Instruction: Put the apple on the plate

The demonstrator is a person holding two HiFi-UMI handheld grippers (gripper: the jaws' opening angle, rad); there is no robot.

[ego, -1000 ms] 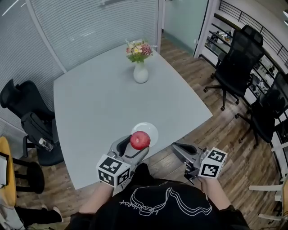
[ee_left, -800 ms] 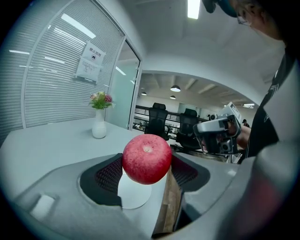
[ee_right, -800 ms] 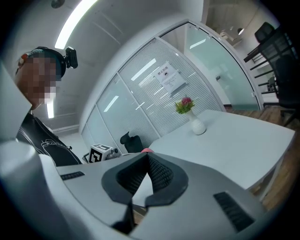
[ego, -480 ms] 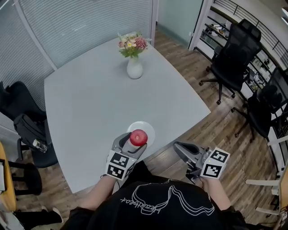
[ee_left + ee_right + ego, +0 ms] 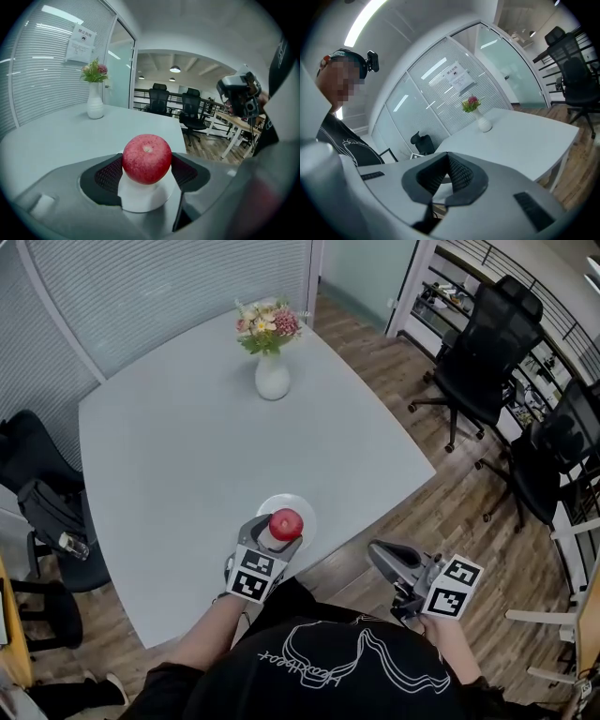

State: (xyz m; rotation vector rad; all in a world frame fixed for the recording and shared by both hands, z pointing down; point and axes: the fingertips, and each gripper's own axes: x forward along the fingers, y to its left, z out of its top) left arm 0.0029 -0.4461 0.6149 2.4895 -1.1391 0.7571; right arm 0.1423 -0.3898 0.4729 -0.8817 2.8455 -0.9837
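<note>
One round speckled red apple (image 5: 146, 157) between ribbed black pads (image 5: 110, 174) of left gripper (image 5: 146, 164)

A white vase (image 5: 272, 379) of pink and yellow flowers (image 5: 261, 322) stands upright near the far edge of a pale grey table (image 5: 178, 456) in a glass-walled meeting room. Slatted blinds (image 5: 159, 287) cover the partition behind it, where a printed notice (image 5: 81, 43) hangs. Black office chairs (image 5: 476, 362) sit on the wooden floor (image 5: 450, 521) to the right. Another dark chair (image 5: 37, 479) stands at the table's left side.
</note>
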